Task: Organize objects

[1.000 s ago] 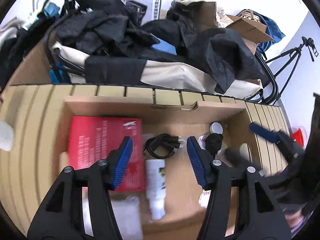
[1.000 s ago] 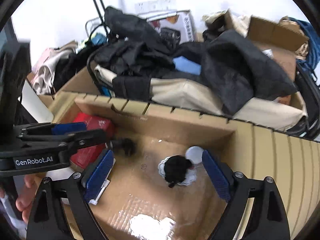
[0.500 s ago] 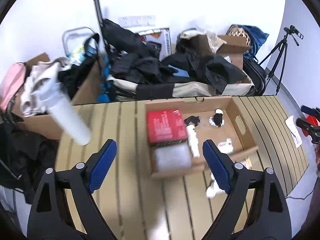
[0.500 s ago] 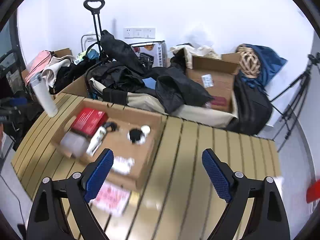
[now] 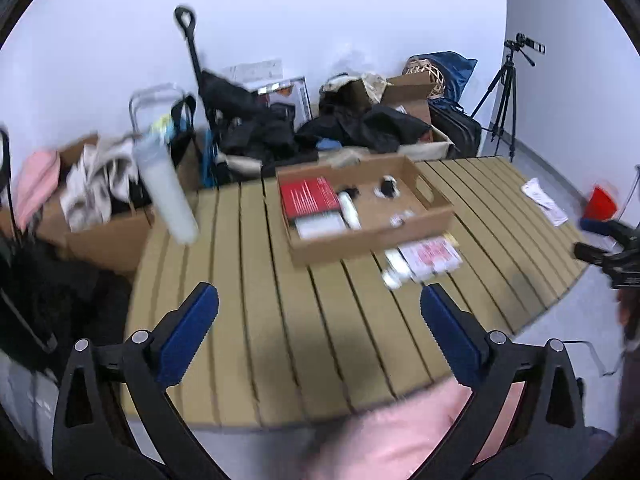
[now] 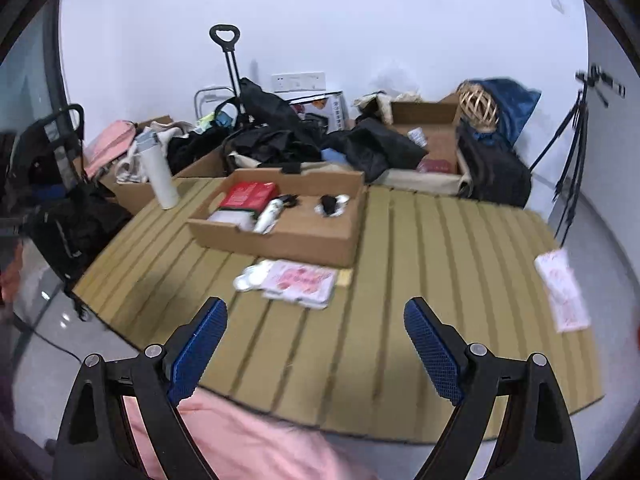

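A shallow cardboard box (image 5: 372,240) (image 6: 280,240) sits on the slatted wooden table (image 5: 280,320). It holds a red box (image 5: 306,198) (image 6: 248,194), a white bottle (image 5: 349,210) (image 6: 268,212), a clear packet, a black cable and a small black item. A pink-and-white packet (image 5: 430,258) (image 6: 298,282) lies on the table just in front of the box. My left gripper (image 5: 318,320) hangs well back over the table's near edge, jaws opening wide with nothing between them. My right gripper (image 6: 316,334) is also far back, open and holding nothing.
A white tumbler (image 5: 166,188) (image 6: 158,172) stands at the table's left corner. A paper sheet (image 6: 562,290) lies at the right edge. Boxes, black clothing and bags pile up behind the table. A tripod (image 5: 504,96) stands at the right. Pink fabric (image 6: 240,440) fills the bottom.
Both grippers have pulled back and up from inside the box to the table's near edge. The left jaws have spread from half open to wide. The white bottle stays in the box.
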`<act>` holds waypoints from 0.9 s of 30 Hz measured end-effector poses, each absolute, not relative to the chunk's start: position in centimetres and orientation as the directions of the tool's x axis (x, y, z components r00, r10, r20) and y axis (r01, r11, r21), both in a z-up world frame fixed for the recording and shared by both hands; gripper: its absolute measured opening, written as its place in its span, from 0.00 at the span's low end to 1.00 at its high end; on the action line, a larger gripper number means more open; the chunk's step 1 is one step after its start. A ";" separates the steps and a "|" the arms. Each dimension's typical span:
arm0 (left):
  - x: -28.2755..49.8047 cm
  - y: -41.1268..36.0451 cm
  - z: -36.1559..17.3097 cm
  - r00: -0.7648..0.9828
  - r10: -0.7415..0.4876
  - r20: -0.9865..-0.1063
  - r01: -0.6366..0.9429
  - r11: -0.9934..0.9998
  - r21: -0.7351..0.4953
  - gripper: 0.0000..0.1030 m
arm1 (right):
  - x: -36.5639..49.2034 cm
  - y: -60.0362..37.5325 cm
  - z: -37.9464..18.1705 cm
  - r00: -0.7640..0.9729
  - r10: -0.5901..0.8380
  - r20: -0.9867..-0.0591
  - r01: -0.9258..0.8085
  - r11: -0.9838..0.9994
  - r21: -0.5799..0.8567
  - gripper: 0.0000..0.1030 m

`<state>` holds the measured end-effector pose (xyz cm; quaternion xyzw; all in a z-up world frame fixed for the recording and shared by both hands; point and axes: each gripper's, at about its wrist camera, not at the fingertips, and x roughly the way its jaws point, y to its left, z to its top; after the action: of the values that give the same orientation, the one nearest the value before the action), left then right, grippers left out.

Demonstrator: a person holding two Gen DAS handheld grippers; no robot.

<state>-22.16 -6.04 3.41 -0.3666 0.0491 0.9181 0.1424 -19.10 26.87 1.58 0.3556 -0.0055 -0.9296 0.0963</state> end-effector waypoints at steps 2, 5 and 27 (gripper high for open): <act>-20.1 -6.1 1.5 -0.676 0.230 -0.700 -0.281 -0.959 -0.044 0.98 | -18.7 26.0 0.1 -0.721 -0.185 -0.668 0.160 -0.982 0.100 0.90; -17.9 -5.8 -1.6 -0.631 0.292 -0.719 -0.249 -0.954 -0.169 0.98 | -18.5 24.6 -2.8 -0.666 -0.203 -0.717 0.186 -0.977 0.105 0.90; -34.1 7.9 -16.0 -0.544 0.281 -0.791 -0.385 -0.921 -0.062 0.63 | -19.3 25.4 -8.4 -0.586 -0.178 -0.790 0.128 -0.984 0.127 0.64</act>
<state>-34.07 7.90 -15.97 -0.4381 0.0596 0.8766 0.1900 -19.31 25.40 -8.44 0.4466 -0.0279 -0.8901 0.0860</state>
